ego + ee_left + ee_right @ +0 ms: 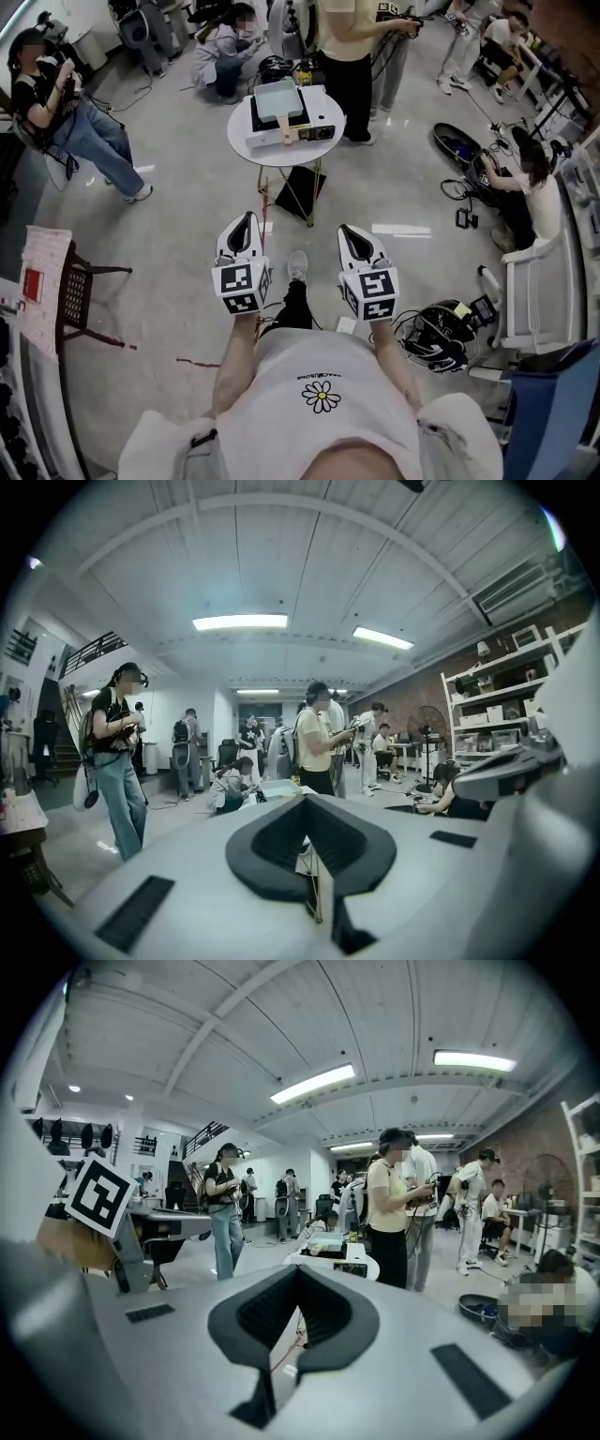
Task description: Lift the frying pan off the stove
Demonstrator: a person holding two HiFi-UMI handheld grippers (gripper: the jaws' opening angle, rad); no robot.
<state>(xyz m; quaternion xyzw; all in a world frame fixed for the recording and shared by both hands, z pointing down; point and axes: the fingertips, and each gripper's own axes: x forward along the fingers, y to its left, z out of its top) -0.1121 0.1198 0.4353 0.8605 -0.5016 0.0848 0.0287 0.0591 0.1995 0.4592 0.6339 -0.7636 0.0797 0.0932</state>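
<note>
Pan (277, 97) sits on far stove (317, 111), handle pointing near; details too small. My left gripper (246, 219) and right gripper (348, 231) are closed.

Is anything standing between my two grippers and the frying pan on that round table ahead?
Nothing visible does. Only bare floor lies between the left gripper, the right gripper and the round table where the frying pan sits on the stove. The person in yellow stands beyond it.

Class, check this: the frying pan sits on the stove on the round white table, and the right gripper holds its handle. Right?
No. The right gripper is shut on nothing, well short of the round white table, as the head view shows. The frying pan does sit on the stove.
</note>
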